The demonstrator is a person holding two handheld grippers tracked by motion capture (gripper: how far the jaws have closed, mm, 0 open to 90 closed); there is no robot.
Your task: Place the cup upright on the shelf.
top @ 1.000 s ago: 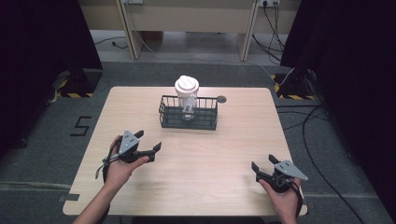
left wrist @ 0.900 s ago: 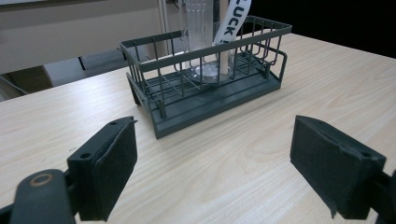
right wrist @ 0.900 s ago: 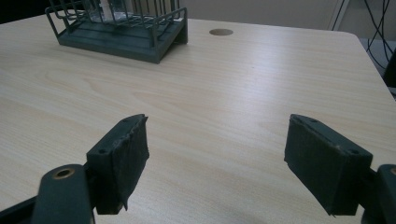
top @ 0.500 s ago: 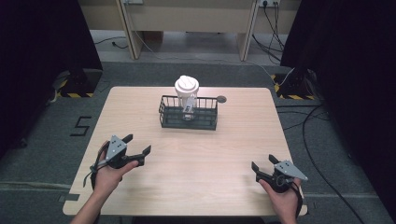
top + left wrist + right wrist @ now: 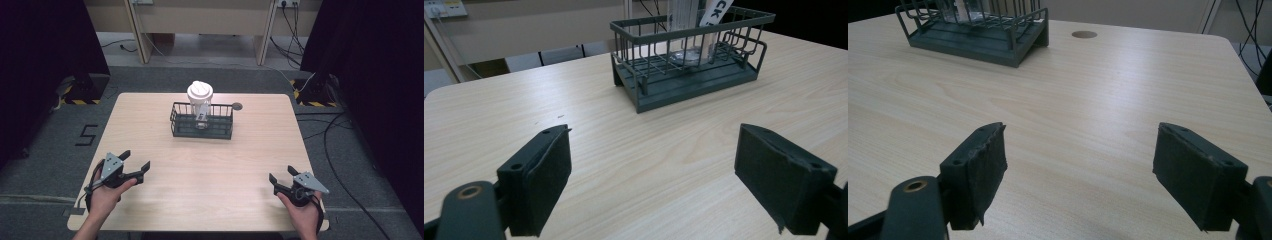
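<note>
I hold the left gripper (image 5: 134, 166) and right gripper (image 5: 281, 178) near the table's (image 5: 210, 165) front corners, jaws apart and empty, well short of the cup (image 5: 200, 96) standing in the basket (image 5: 202, 128).

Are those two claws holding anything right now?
Nothing. The left claw and right claw are both open over bare table, far from the basket.

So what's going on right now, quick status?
Left gripper and right gripper open, empty, near table edge. Lidded cup upright in wire basket. Table between them bare.
</note>
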